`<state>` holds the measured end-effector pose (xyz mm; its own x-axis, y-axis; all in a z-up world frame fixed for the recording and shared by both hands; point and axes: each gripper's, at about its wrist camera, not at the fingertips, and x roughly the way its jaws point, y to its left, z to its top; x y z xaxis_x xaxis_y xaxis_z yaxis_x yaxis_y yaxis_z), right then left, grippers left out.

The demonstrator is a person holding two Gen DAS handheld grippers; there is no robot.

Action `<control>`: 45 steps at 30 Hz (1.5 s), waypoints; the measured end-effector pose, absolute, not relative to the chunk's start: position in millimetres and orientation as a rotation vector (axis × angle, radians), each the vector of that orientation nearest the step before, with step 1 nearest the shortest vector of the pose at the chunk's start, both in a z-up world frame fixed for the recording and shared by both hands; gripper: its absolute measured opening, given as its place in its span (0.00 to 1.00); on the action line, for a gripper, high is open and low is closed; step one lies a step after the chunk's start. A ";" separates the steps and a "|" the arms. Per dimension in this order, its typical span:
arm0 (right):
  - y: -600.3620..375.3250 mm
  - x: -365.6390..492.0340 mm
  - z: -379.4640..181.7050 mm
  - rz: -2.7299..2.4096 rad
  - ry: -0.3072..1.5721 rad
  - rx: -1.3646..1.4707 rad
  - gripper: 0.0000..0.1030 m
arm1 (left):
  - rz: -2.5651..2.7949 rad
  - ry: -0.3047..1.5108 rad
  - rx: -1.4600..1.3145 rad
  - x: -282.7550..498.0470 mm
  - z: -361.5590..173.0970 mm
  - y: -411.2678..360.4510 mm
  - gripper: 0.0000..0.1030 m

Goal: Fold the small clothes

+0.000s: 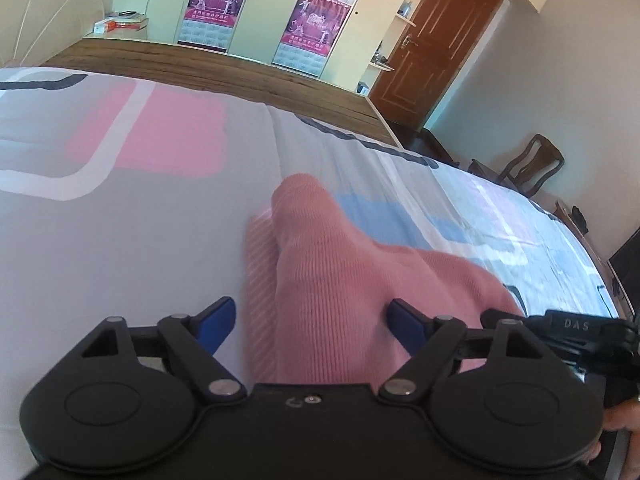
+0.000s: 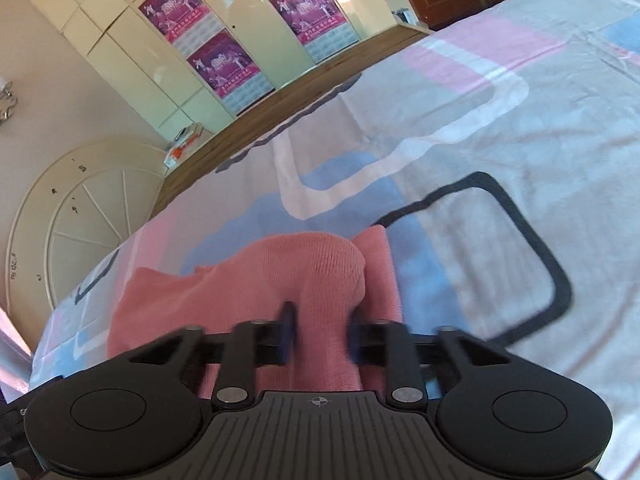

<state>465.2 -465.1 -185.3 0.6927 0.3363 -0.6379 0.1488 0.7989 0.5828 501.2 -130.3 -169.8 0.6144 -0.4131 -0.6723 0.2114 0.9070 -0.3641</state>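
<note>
- The pink knit garment (image 1: 320, 280) is lying on the patterned bedsheet (image 1: 120, 240); you are seeing one ribbed part of it rising as a rounded fold between your two tools, with the rest spreading flat toward the right side of the left wrist view.
- Your right gripper (image 2: 320, 332) is closing narrowly on a bunched fold of the pink knit garment (image 2: 328, 280); the fabric is filling the gap between the dark fingers (image 2: 286, 332), which are looking blurred.
- Your left gripper (image 1: 312, 324) is standing wide; its blue fingertips (image 1: 218, 320) are sitting well apart on either side of the knit, and neither one is pressing the fabric, so this tool is holding nothing.
- A flatter ribbed strip of the same garment is lying just beside the raised fold in both views.
- The sheet is showing pink, blue and grey blocks with white and dark outlines.
- Beyond the bed, the cream wardrobe (image 2: 132, 60) is carrying purple posters (image 2: 216, 64); a brown door (image 1: 432, 44) and a wooden chair (image 1: 532, 168) are standing near the wall.
</note>
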 end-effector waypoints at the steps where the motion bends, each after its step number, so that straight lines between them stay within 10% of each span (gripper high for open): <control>1: -463.1 464.3 -183.4 0.107 0.795 0.639 0.13 | -0.357 0.831 -0.255 503.0 -169.3 -132.2 0.71; 7: -435.0 453.1 -174.5 0.032 0.693 0.323 0.10 | -0.324 0.820 -0.156 506.2 -178.8 -148.7 0.59; 26: -416.8 473.6 -174.9 -0.015 0.734 0.201 0.13 | -0.242 0.866 -0.181 537.2 -192.6 -150.3 0.87; 45: -399.7 378.2 -161.1 0.083 0.762 0.160 0.09 | -0.324 0.815 -0.058 430.0 -163.6 -142.4 0.80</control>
<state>378.2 -399.7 -161.1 0.7209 0.1327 -0.6802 -0.0167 0.9846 0.1743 430.0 -142.4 -163.6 0.6393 -0.3057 -0.7056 0.2613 0.9493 -0.1746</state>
